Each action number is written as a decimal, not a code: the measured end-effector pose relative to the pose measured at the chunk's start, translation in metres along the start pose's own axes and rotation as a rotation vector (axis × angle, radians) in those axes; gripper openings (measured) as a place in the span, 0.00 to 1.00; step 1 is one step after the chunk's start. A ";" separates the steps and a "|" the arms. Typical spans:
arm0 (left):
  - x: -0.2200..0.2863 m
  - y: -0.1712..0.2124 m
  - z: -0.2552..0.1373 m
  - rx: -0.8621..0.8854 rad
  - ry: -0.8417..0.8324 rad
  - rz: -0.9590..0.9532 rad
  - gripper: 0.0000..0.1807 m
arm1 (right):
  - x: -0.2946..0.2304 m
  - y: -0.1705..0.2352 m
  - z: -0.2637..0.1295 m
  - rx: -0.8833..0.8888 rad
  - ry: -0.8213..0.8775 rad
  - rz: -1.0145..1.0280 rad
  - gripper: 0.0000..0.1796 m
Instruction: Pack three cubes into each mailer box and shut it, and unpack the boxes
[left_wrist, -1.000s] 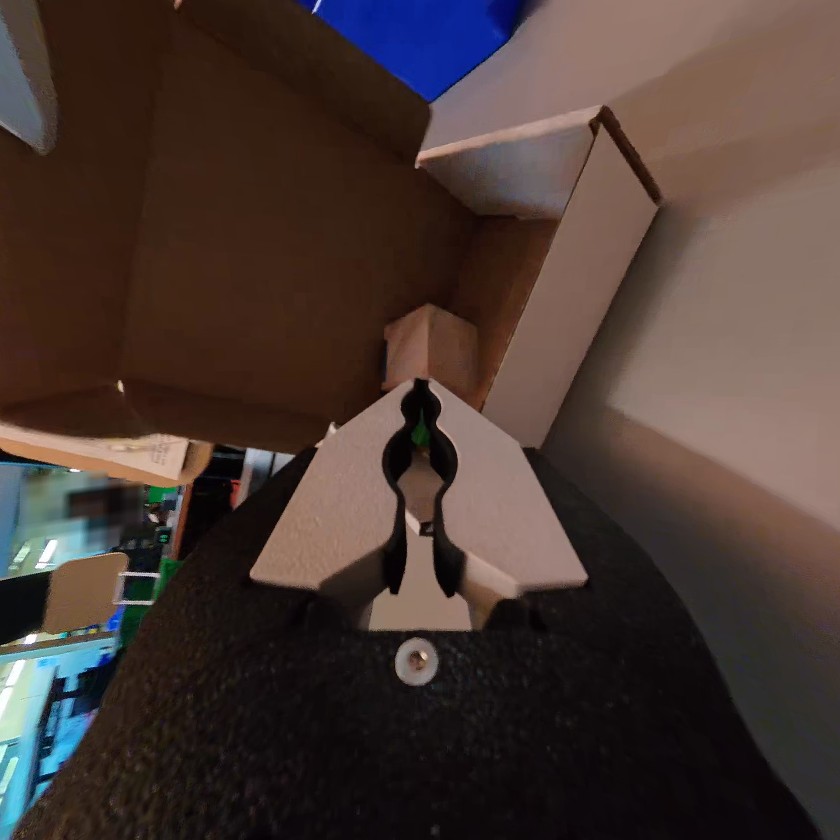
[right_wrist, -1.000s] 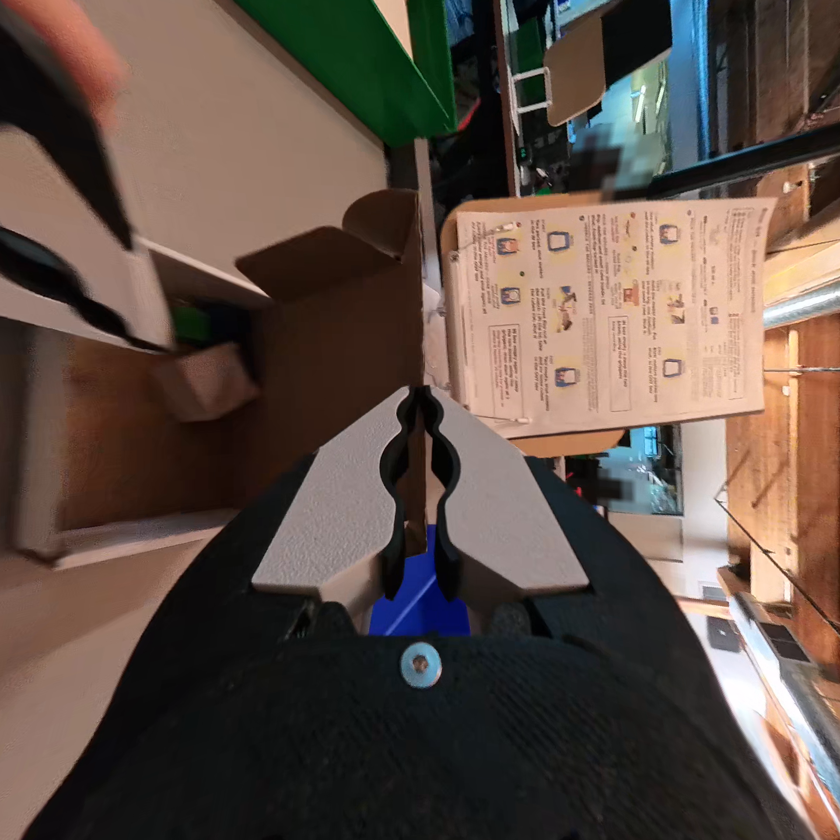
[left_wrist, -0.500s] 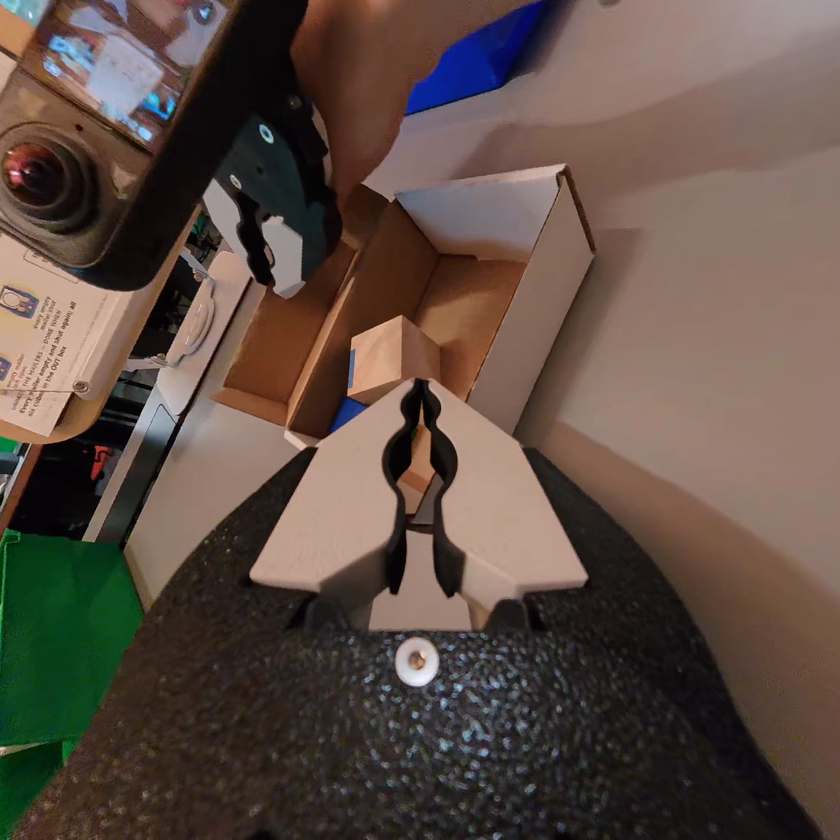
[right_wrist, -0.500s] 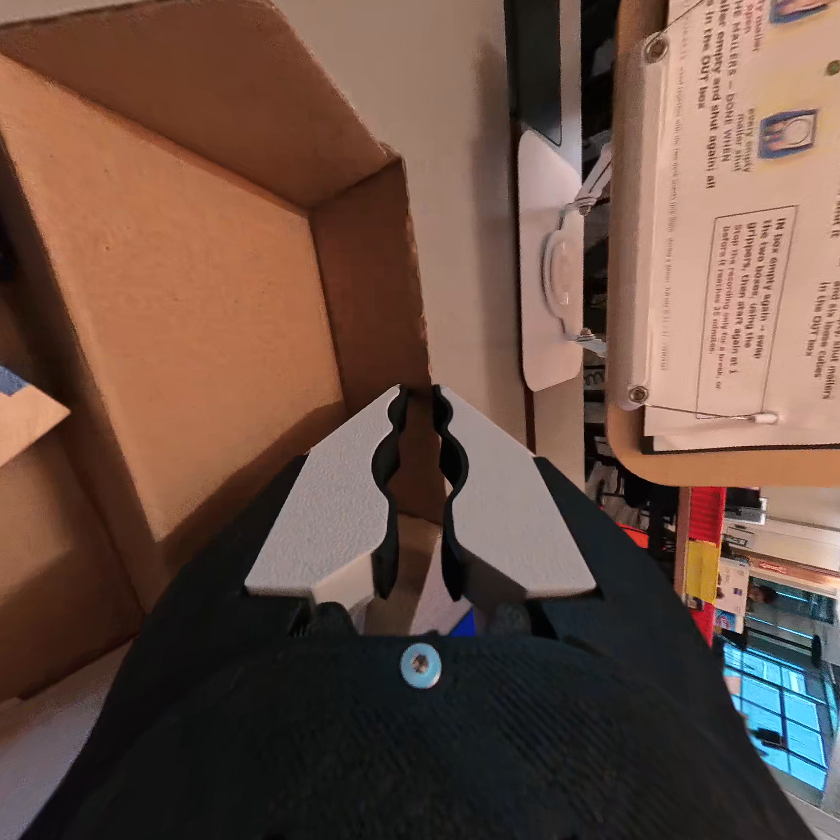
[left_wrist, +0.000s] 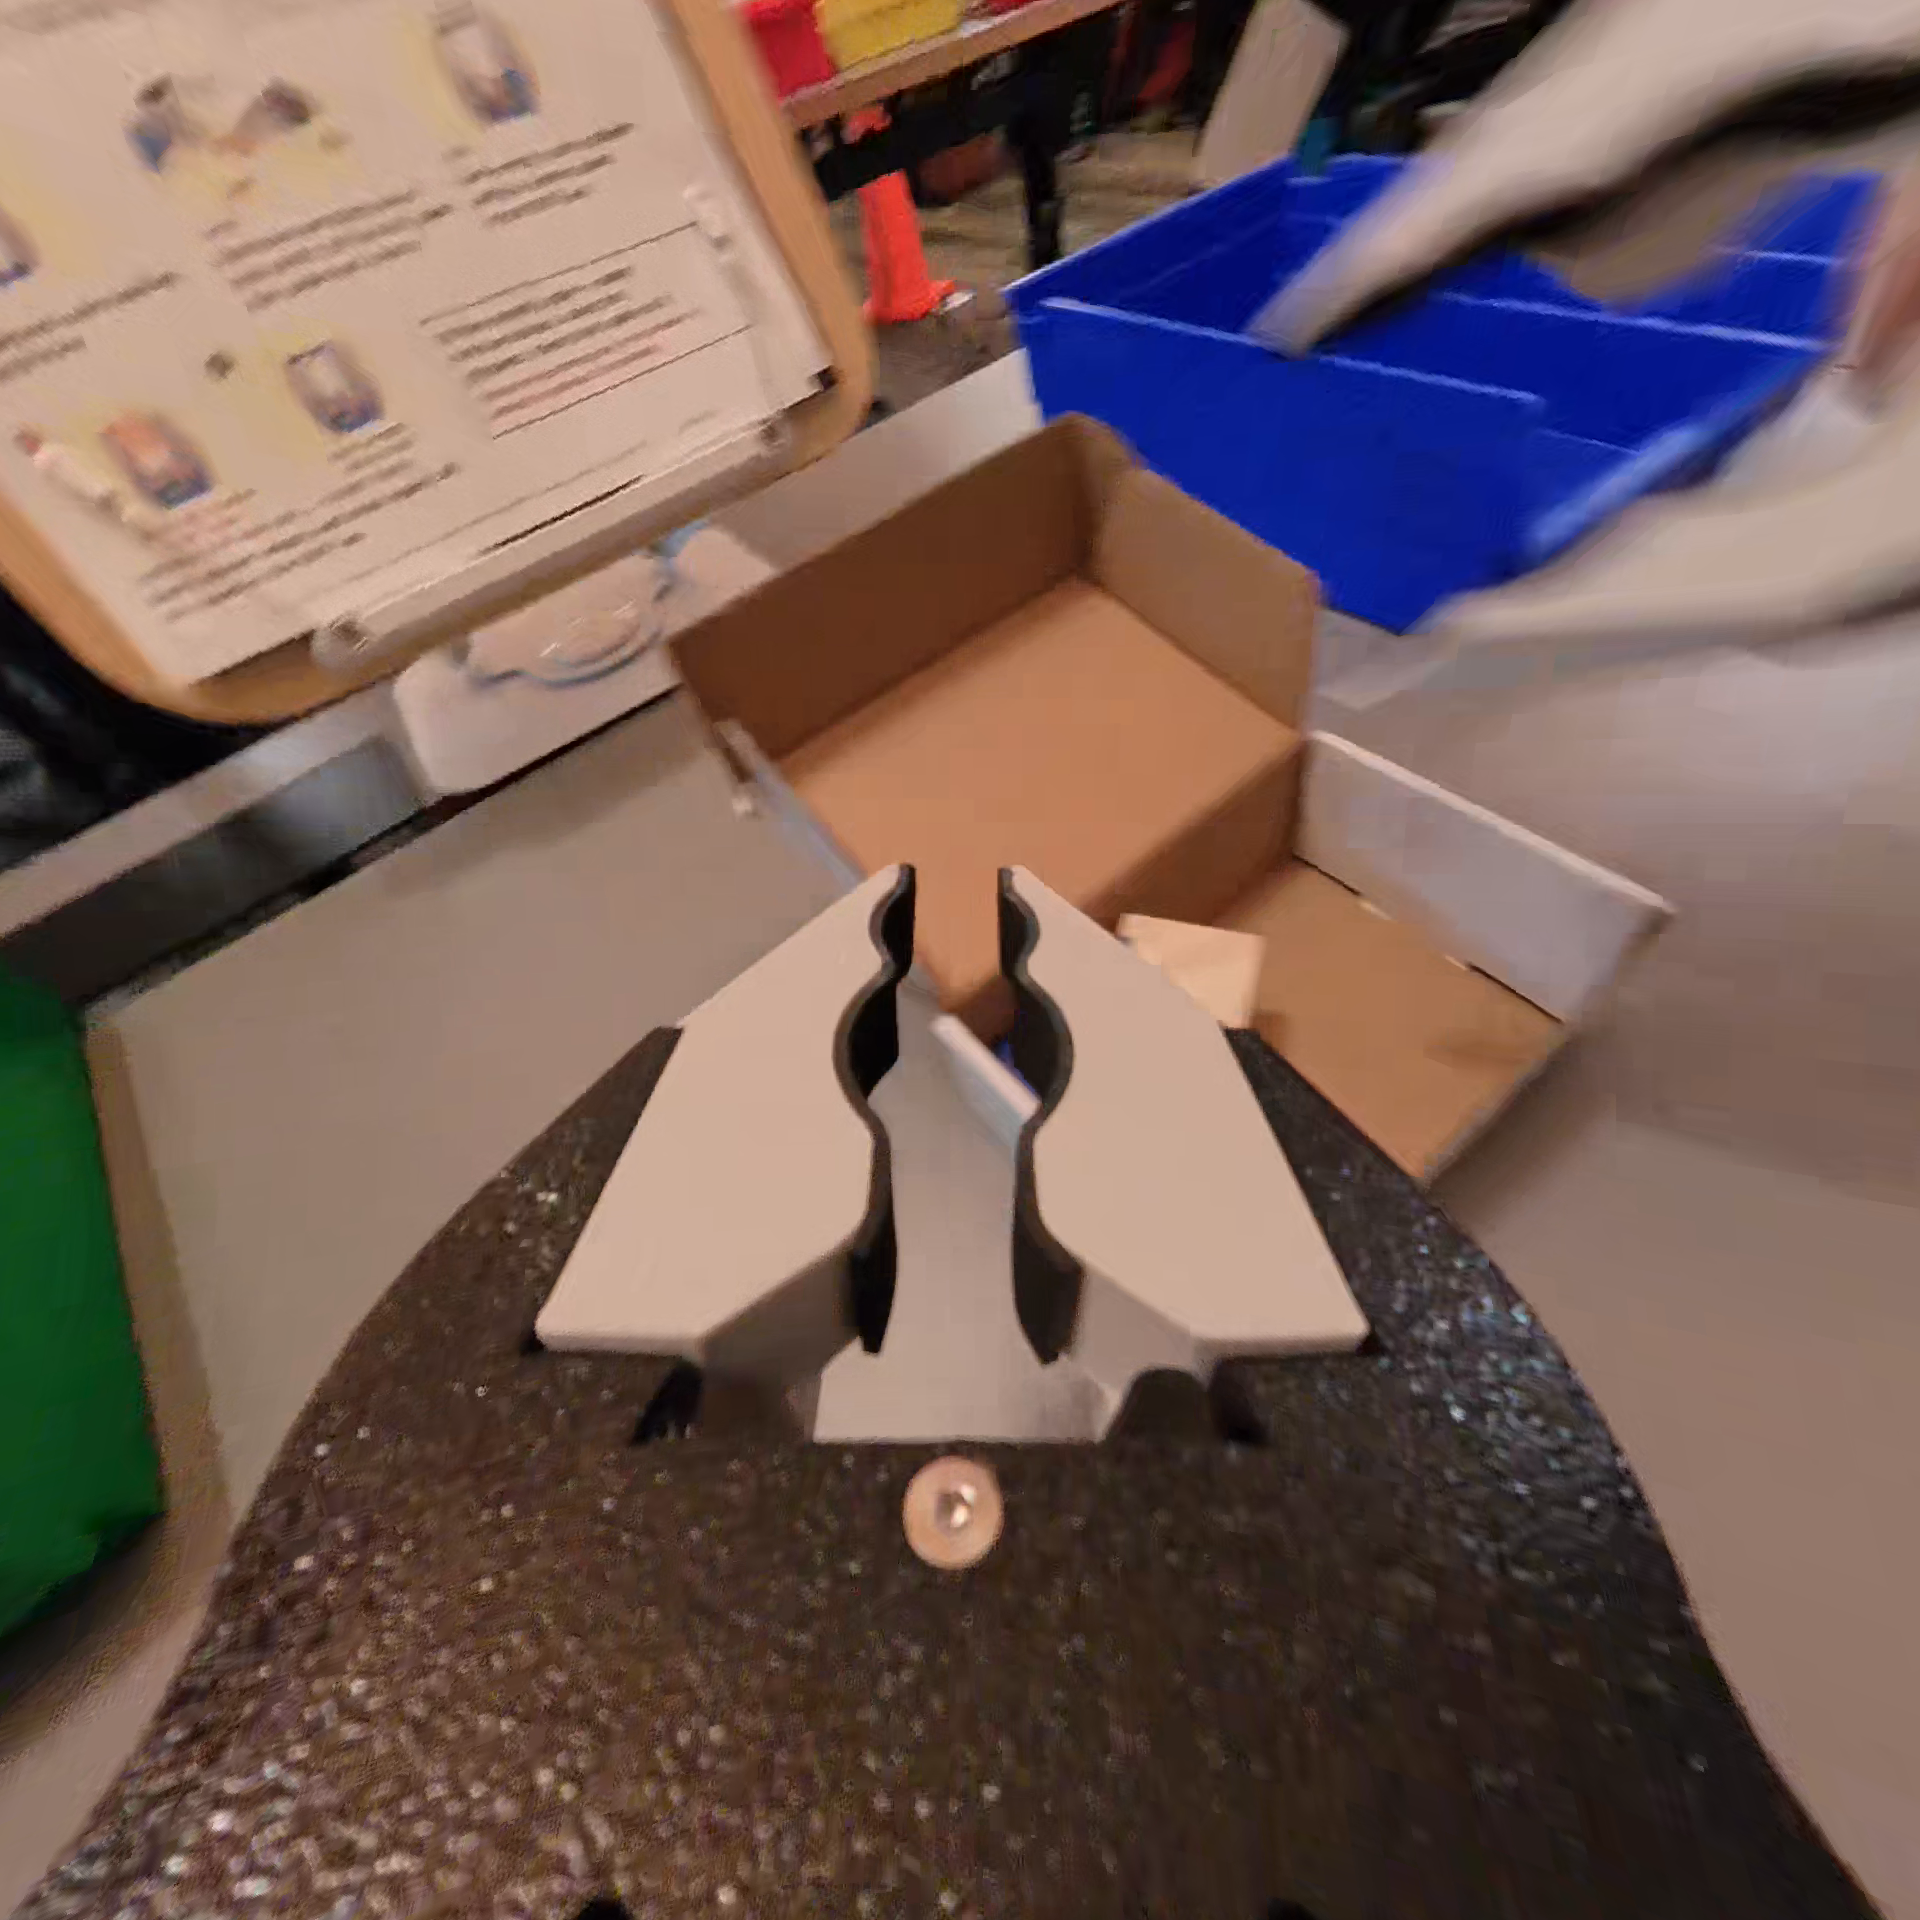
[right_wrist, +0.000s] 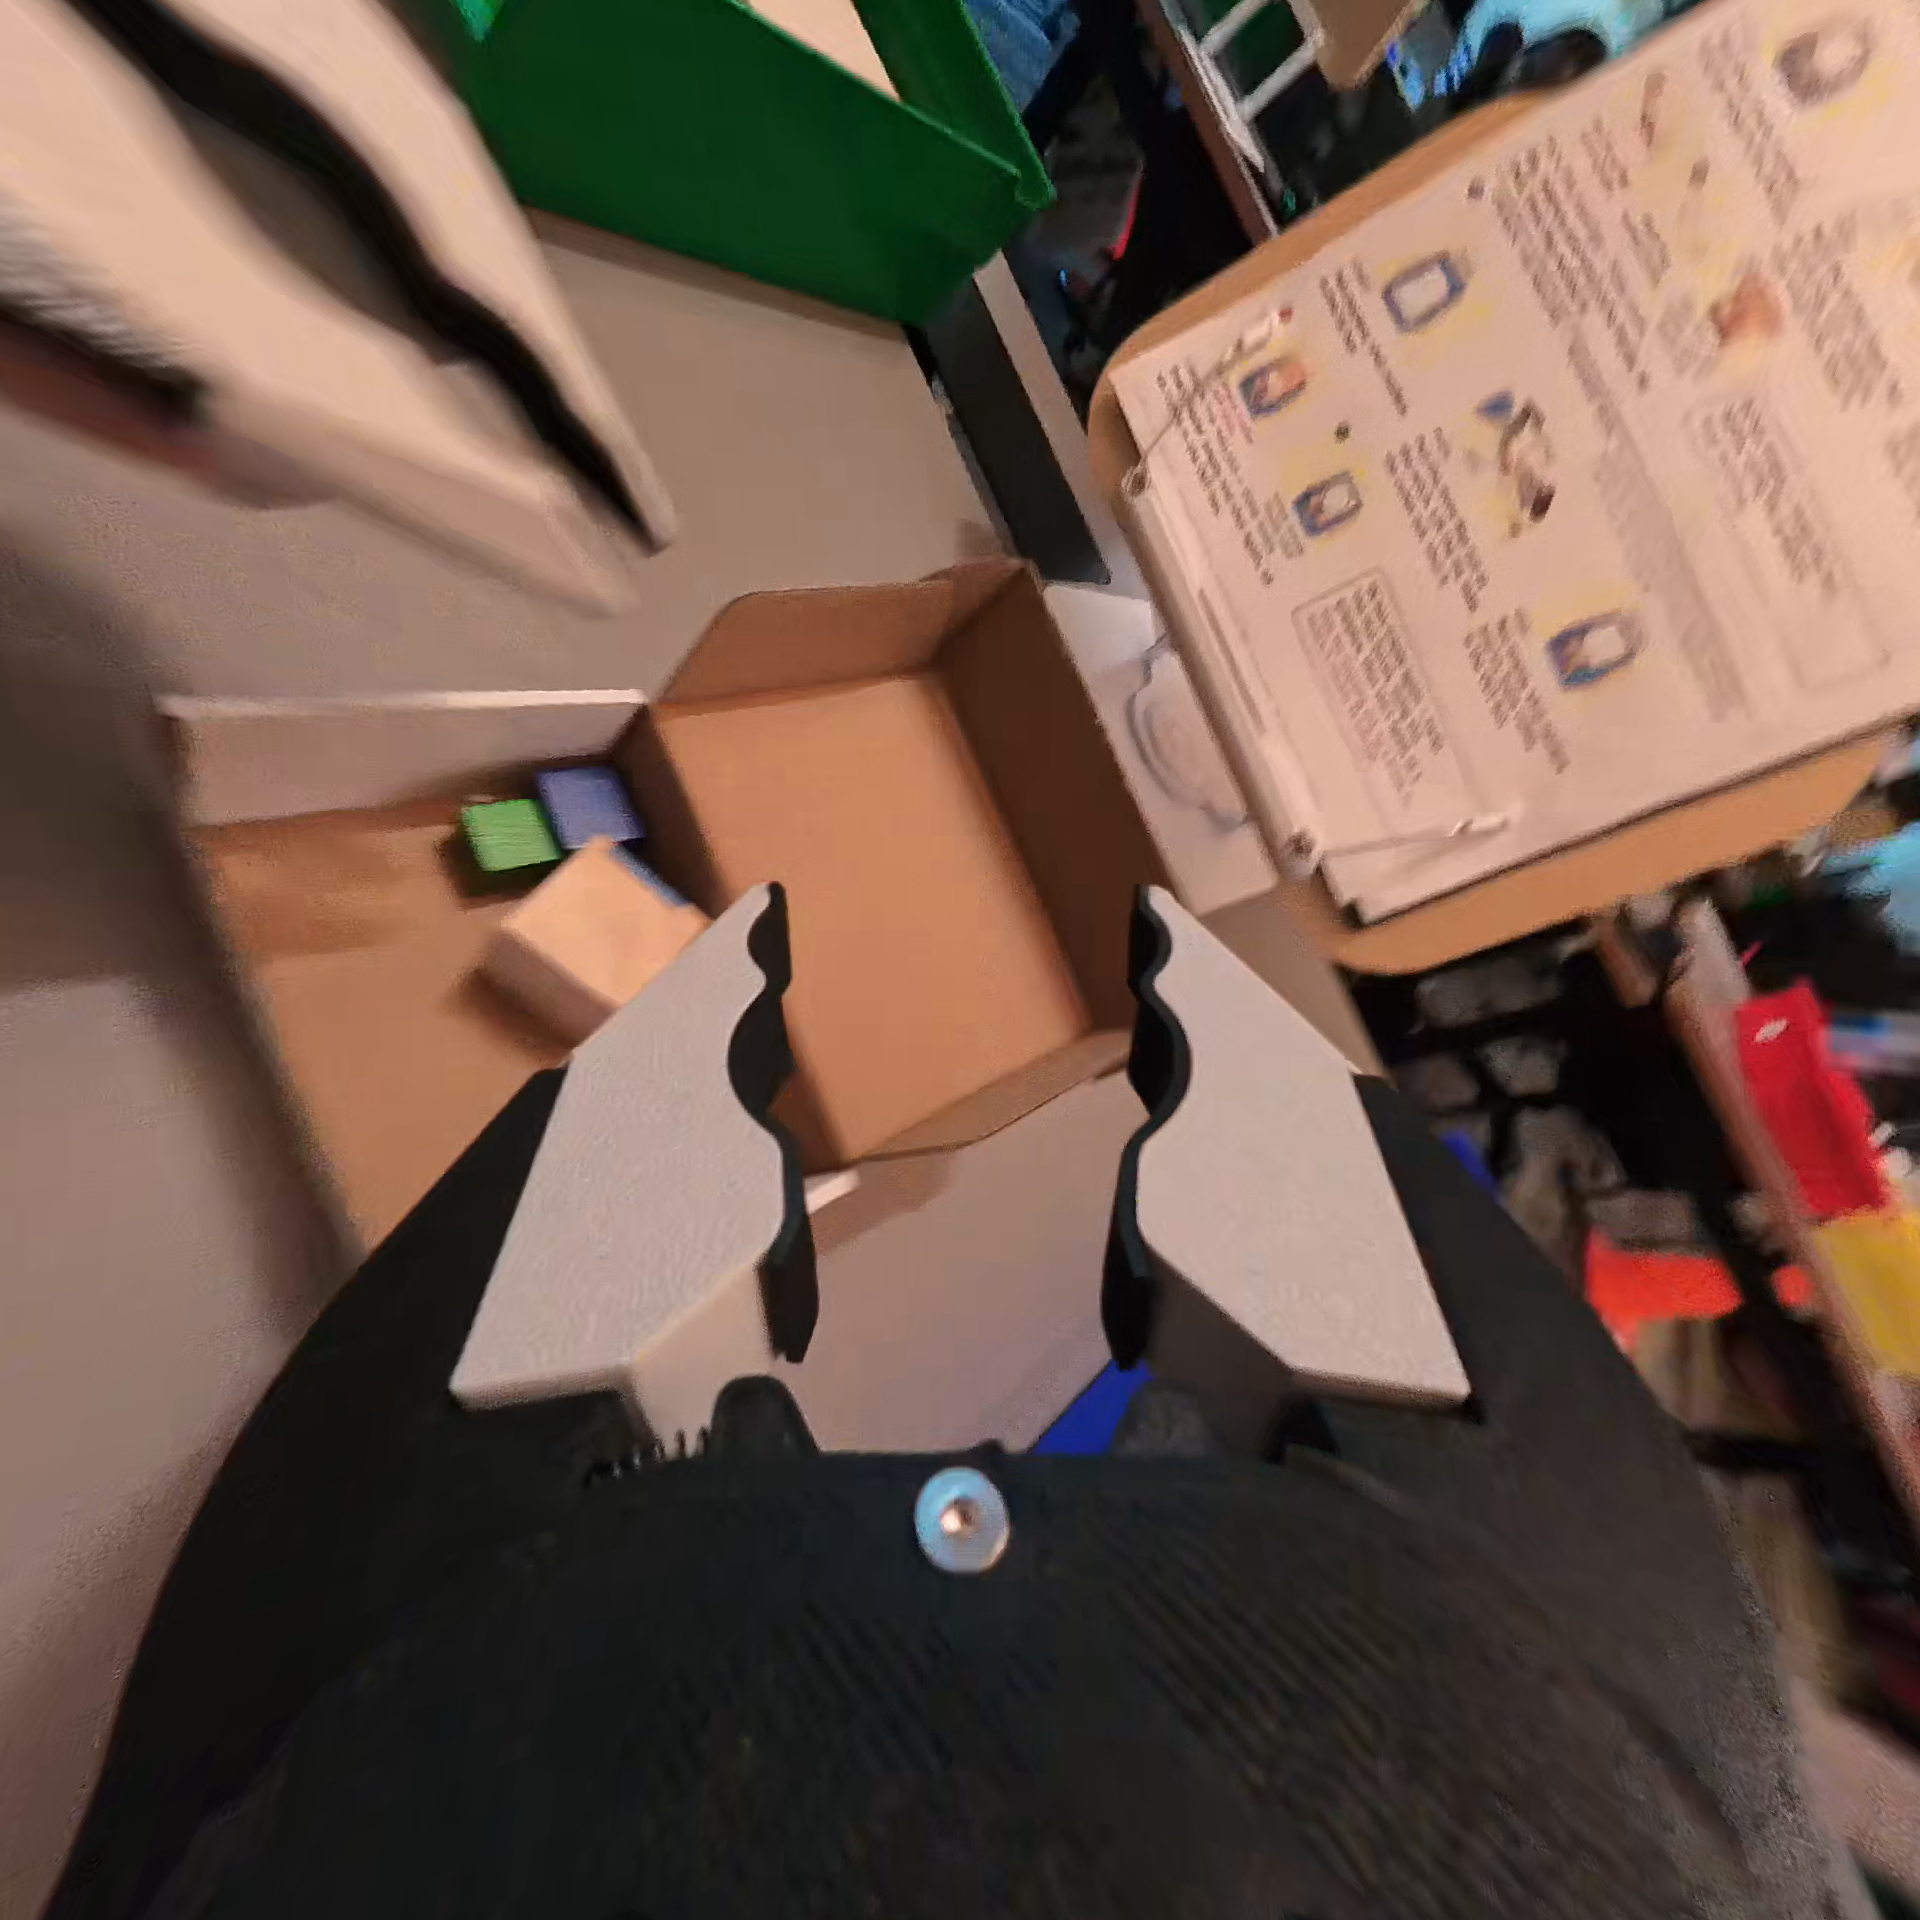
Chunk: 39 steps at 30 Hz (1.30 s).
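Both the left hand-held gripper (left_wrist: 954, 888) and right hand-held gripper (right_wrist: 954, 914) are now hovering released, having let go of the opened mailer box (right_wrist: 883, 831), so its cubes (right_wrist: 592, 925) are waiting for unpacking.

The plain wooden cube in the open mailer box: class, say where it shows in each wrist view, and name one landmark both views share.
Left wrist view: the plain wooden cube lies right of centre, just past the right jaw, partly hidden.
Right wrist view: it lies left of centre, beside the left jaw, with a green cube and a blue cube behind it.
Shared landmark: the instruction sheet on its board beyond the box.
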<state>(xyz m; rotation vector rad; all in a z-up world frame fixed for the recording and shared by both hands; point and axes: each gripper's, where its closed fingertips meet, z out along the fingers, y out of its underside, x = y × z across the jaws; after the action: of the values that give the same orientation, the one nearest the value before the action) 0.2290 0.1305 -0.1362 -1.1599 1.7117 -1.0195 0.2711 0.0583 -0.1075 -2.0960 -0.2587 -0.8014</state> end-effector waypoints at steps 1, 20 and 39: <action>-0.015 0.000 0.004 -0.028 -0.023 -0.047 0.09 | -0.011 0.005 -0.007 -0.037 0.005 0.059 0.34; -0.044 0.013 0.066 -0.148 -0.213 -0.213 0.01 | -0.102 0.050 0.069 -0.568 -0.255 0.770 0.32; -0.069 0.014 0.060 -0.086 -0.305 -0.099 0.00 | -0.031 0.009 -0.031 -0.407 -0.547 0.665 0.23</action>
<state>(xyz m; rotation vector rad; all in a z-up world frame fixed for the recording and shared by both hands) 0.2971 0.1894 -0.1569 -1.3897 1.4799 -0.7855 0.2378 0.0316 -0.1194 -2.5256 0.3381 0.1389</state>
